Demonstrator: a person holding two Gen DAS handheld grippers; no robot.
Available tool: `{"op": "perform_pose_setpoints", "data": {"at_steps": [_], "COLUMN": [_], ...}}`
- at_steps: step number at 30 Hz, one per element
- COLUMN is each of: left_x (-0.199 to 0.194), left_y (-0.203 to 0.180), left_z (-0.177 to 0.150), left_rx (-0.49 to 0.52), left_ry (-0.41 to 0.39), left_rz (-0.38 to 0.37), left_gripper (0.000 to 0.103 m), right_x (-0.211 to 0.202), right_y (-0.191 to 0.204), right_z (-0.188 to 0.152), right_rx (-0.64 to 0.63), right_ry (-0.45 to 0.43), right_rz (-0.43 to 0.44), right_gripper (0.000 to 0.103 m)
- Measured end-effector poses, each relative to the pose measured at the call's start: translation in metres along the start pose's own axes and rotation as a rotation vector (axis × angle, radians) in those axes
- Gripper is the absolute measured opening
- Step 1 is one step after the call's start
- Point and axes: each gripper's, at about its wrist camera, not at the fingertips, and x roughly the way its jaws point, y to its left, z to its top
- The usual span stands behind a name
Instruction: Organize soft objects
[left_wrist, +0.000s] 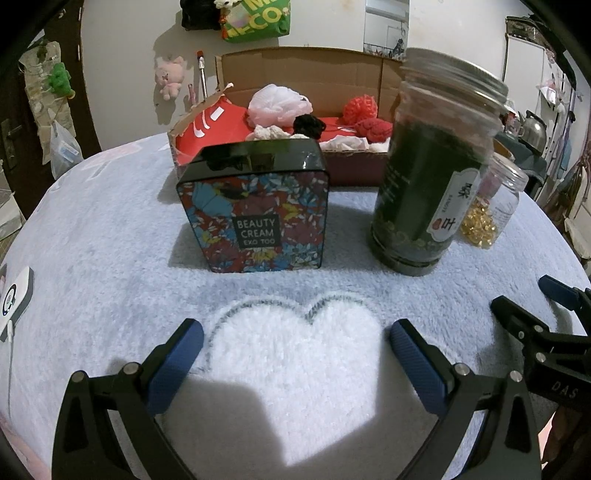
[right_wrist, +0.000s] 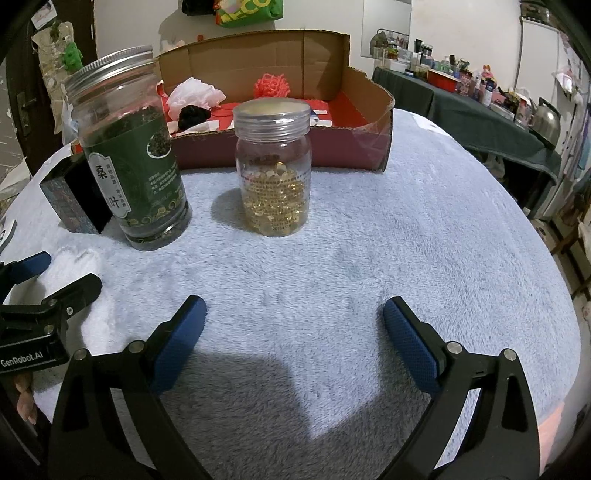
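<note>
Left tool (left_wrist: 295, 347) is held with its blue-padded fingers spread apart and nothing between them, low over the white heart pattern (left_wrist: 295, 369) on the fleece-covered table (left_wrist: 110, 240). Right tool (right_wrist: 293, 321) is likewise held apart and unloaded, just beside the left one.

Containers are arranged as follows:
- Cardboard box (right_wrist: 343, 147), open-topped, is placed at the far side of the table. The soft objects are contained in it: a pale pink mesh puff (left_wrist: 279, 105), a black scrunchie (left_wrist: 309, 124), a white crumpled item (left_wrist: 269, 133), a red mesh puff (left_wrist: 360, 106) and a red knitted piece (left_wrist: 373, 130).
- Floral tin (left_wrist: 255, 206), marked BEAUTY CREAM, is stood closed in front of the box; its contents cannot be told.
- Green-labelled jar (right_wrist: 133, 162), capped with a metal screw lid, is filled with dark dried leaves.
- Clear jar (right_wrist: 273, 170), lidded, is about half filled with golden capsules and is stood near the green-labelled jar, apart from it
</note>
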Motion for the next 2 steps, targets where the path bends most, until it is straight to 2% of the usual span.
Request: {"op": "perform_pose_setpoints", "data": {"at_steps": [2], "left_x": [0.0000], "left_y": [0.0000], "left_z": [-0.0001], "left_rx": [0.000], "left_ry": [0.000], "left_rz": [0.001], "left_gripper": [0.103], "right_x": [0.0000], "right_y": [0.0002], "right_z": [0.0001], "right_rx": [-0.001], "right_ry": [0.000], "right_rz": [0.000], "right_gripper": [0.098]}}
